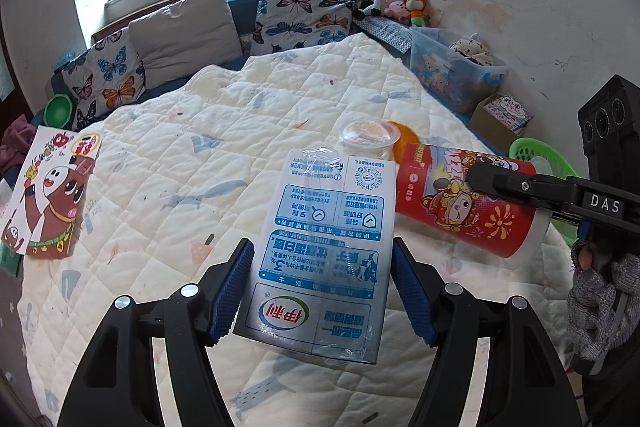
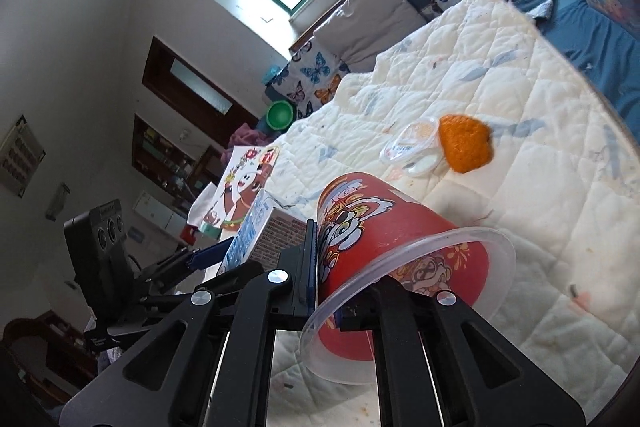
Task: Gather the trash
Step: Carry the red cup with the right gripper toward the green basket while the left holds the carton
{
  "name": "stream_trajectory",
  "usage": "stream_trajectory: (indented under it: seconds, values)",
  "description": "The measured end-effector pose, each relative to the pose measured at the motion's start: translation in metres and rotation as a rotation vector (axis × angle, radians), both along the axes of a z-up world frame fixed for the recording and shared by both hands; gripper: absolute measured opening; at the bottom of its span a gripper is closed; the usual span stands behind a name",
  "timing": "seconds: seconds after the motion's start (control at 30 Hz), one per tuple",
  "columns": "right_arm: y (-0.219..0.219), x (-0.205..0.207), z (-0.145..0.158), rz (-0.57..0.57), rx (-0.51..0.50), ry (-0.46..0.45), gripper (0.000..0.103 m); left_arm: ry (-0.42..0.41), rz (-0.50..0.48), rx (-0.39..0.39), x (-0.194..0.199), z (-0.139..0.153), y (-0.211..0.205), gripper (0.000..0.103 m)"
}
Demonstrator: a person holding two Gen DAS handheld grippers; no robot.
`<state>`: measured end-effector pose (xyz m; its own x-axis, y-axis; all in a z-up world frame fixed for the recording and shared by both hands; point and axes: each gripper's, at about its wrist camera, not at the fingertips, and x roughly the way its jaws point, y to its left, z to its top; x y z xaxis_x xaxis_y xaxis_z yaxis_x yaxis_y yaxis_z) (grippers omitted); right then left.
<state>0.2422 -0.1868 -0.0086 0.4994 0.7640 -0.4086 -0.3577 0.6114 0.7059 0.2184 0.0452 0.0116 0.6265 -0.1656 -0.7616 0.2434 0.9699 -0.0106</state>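
A blue-and-white milk carton (image 1: 320, 247) hangs above the quilt, with my left gripper (image 1: 324, 291) shut on its two sides. To its right a red printed paper cup (image 1: 468, 211) with a clear plastic rim lies tilted in the air. My right gripper (image 2: 316, 259) is shut on the cup's wall (image 2: 400, 239), one finger outside and the other inside the mouth. In the right wrist view the carton (image 2: 248, 239) shows at the left. A small clear plastic cup (image 1: 370, 137) and an orange peel (image 1: 404, 143) lie on the quilt beyond.
The white quilt (image 1: 200, 147) covers the bed, with pillows (image 1: 188, 27) at its head. A cartoon-printed paper bag (image 1: 48, 195) lies at the left edge. A green basket (image 1: 536, 155), a cardboard box (image 1: 504, 115) and a clear toy bin (image 1: 456, 71) stand along the right wall. A gloved hand (image 1: 596, 299) holds the right gripper.
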Motion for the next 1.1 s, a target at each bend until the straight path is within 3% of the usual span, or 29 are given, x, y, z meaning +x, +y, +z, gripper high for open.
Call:
stream_trajectory:
  seconds: [0.27, 0.63, 0.87, 1.1]
  values:
    - [-0.066, -0.028, 0.021, -0.126, -0.025, -0.036, 0.007, -0.023, -0.081, -0.011, 0.001, 0.017, -0.048, 0.066]
    - [-0.175, -0.067, 0.033, -0.336, -0.104, -0.032, 0.007, -0.019, -0.236, -0.039, 0.006, 0.023, -0.149, 0.066]
    - [-0.236, -0.085, 0.025, -0.454, -0.17, 0.001, 0.01, 0.002, -0.309, -0.054, 0.008, 0.022, -0.207, 0.066]
    - [-0.279, -0.082, -0.001, -0.551, -0.25, 0.091, 0.012, 0.021, -0.351, -0.051, 0.013, 0.022, -0.248, 0.066]
